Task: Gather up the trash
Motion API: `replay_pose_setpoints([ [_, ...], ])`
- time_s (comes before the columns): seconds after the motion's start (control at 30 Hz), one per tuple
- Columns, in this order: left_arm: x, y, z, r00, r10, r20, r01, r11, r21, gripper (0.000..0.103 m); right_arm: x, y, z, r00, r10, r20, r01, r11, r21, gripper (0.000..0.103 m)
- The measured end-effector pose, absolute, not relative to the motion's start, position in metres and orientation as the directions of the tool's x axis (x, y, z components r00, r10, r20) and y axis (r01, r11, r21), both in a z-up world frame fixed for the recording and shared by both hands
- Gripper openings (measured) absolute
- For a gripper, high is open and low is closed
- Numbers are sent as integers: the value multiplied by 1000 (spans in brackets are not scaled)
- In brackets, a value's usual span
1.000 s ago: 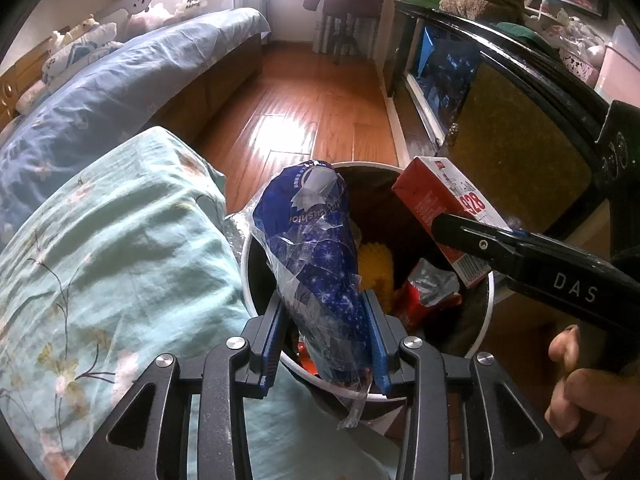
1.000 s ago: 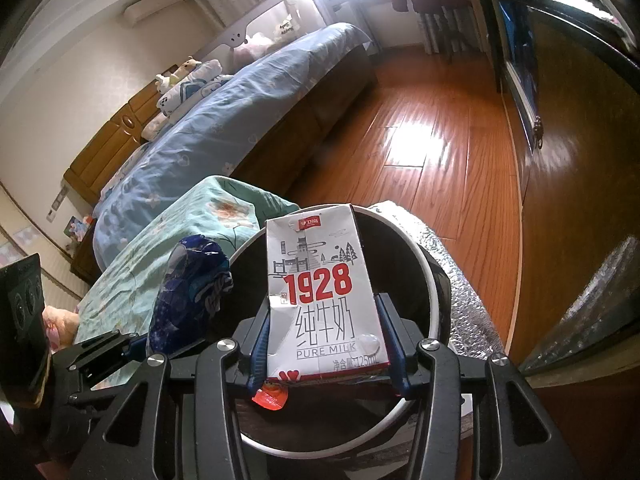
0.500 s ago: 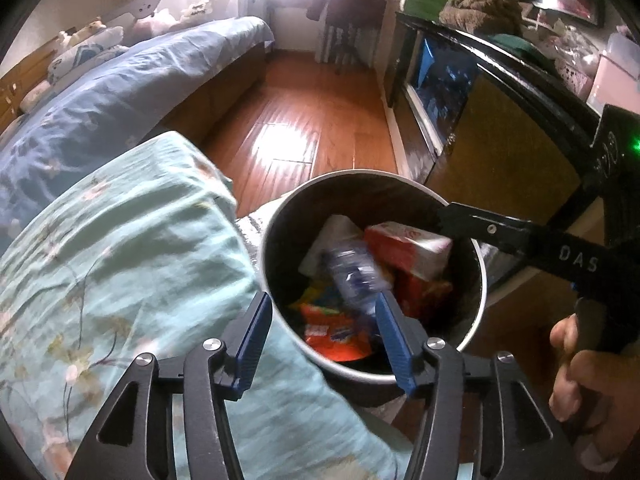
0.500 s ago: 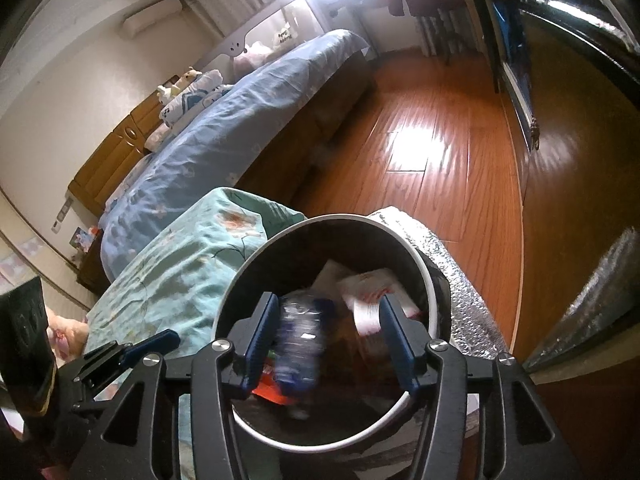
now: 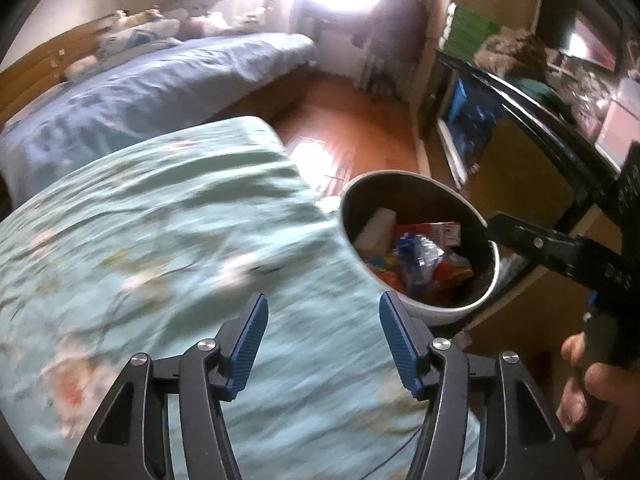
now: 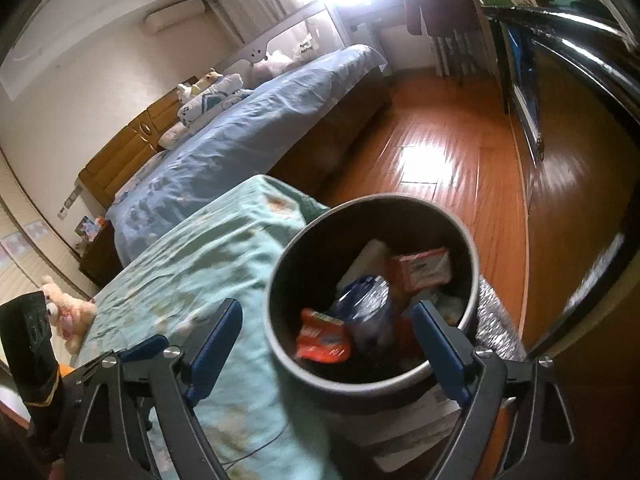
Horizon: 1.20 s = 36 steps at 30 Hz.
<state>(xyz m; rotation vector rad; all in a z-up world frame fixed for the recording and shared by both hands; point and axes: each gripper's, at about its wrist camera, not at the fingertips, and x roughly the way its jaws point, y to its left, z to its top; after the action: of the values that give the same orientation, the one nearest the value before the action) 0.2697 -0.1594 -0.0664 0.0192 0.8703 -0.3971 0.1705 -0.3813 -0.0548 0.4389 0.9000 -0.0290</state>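
L tongs: your left gripper (image 5: 322,340) stands apart at a middling gap, jaws just been opening, nothing between the blue pads; it hangs over the green floral quilt (image 5: 160,260).
R tongs: your right gripper (image 6: 326,352) is spread wide, jaws just been opening too, nothing pinched; the bin's near rim shows between its fingers.
Trash, where: all in view sits inside the round bin (image 6: 474,264) – blue wrapper (image 6: 366,308), red-white milk carton (image 6: 424,266), orange packet (image 6: 322,336), a white piece behind them. Neither tong touches any of it.
Key relation: bin lies ahead-right of L tongs, straight ahead and just under R tongs. So R is nearer the bin, L is nearer the quilt.
Long axis: blue wrapper lies roughly along R's pointing line, slightly tilted; carton lies crosswise behind it.
Next pick: I'd judge both drops done. No loose trash seen on the quilt, but L view is blurred, can't rule it out.
Advice: sweep L over the quilt first, since it's already there.
Risk: R's far finger is close to the rim; lift clear before swinging, or you may tip the bin.
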Motion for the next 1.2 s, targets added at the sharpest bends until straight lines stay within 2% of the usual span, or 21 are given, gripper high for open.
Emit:
replay_pose_setpoints([
  [0.27,219,-88,-49,647,-330,-688,230,944,-236,62,147,-327,-39,676,146,-722,130,941,312,90],
  [0.37,202,-69,-39,684,-302,-664,197,953,-231,64,141,-312,-33,693,134,-708,108,952,286,94],
  [0.53,173,-50,-20,741,-257,-621,163,965,-206,69,137,-292,-11,730,101,-676,68,973,220,94],
  [0.63,157,-44,-9,789,-210,-577,123,975,-186,81,130,-282,10,787,57,-614,57,985,165,103],
  [0.77,135,-39,0,860,-93,-502,40,992,-116,102,121,-272,20,845,-2,-535,57,995,85,103],
  [0.9,118,-42,1,879,-20,-477,-7,998,-56,102,124,-269,13,841,11,-541,54,993,103,103],
  [1.2,109,-60,7,893,42,-447,-36,999,21,102,124,-270,9,840,22,-542,48,992,114,103],
])
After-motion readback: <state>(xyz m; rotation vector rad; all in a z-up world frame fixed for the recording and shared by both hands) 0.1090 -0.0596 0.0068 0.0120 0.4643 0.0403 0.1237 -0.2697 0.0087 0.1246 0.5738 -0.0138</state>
